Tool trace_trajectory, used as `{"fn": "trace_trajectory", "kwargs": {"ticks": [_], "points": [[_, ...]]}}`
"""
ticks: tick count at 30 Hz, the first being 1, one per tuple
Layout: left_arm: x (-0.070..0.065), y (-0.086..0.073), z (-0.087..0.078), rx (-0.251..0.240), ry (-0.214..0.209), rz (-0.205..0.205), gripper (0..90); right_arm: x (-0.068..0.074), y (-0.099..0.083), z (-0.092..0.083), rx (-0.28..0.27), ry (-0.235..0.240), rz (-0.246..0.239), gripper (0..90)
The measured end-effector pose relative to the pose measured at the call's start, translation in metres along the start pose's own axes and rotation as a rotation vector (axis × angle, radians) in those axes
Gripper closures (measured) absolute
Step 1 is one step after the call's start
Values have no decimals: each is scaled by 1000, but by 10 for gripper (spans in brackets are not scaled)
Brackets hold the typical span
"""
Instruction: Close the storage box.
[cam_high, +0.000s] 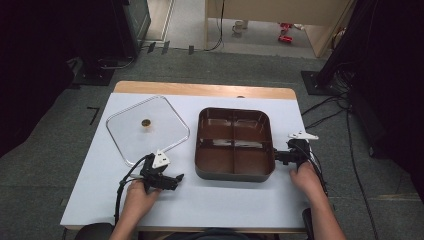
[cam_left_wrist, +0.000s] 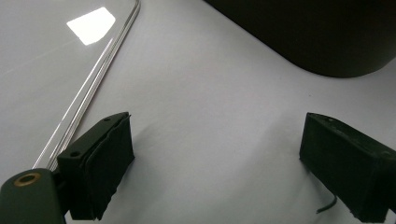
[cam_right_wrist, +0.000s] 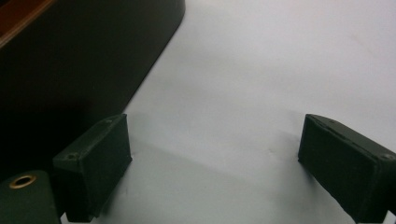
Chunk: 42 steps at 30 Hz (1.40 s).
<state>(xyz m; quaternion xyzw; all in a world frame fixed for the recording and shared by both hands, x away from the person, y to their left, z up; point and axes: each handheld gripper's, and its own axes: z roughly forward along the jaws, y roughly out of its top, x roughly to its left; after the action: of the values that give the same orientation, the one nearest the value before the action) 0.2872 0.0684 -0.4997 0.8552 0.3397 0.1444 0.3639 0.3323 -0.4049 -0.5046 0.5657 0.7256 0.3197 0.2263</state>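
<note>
A brown divided tray (cam_high: 234, 170) with several compartments sits at the middle of the white table. To its left lies a clear square lid (cam_high: 131, 131) with a small brown knob (cam_high: 146, 122). My left gripper (cam_high: 176, 179) rests on the table between the lid and the tray's near left corner, its jaws wide open over bare white surface (cam_left_wrist: 215, 154). The lid's edge (cam_left_wrist: 88, 93) runs past its left jaw, and the tray's dark wall (cam_left_wrist: 336, 42) lies ahead. My right gripper (cam_high: 280, 156) sits beside the tray's right wall (cam_right_wrist: 70, 70), open (cam_right_wrist: 215, 158) with nothing between the jaws.
The white table top (cam_high: 210, 200) has a wooden strip (cam_high: 200, 89) along its far edge. Cables (cam_high: 330, 107) trail on the grey floor to the right. Dark equipment stands at both sides of the room.
</note>
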Motion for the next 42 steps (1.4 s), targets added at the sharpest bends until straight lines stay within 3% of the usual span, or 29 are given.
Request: {"fn": "trace_trajectory", "kwargs": {"ticks": [35, 37, 42], "points": [[0, 0, 0, 2, 3, -2, 95, 0, 0, 0, 0, 0, -1, 87], [-2, 1, 0, 1, 23, -29, 96, 0, 0, 0, 0, 0, -2, 87], [-3, 2, -1, 18, 36, -41, 103, 0, 0, 0, 0, 0, -3, 87]]}}
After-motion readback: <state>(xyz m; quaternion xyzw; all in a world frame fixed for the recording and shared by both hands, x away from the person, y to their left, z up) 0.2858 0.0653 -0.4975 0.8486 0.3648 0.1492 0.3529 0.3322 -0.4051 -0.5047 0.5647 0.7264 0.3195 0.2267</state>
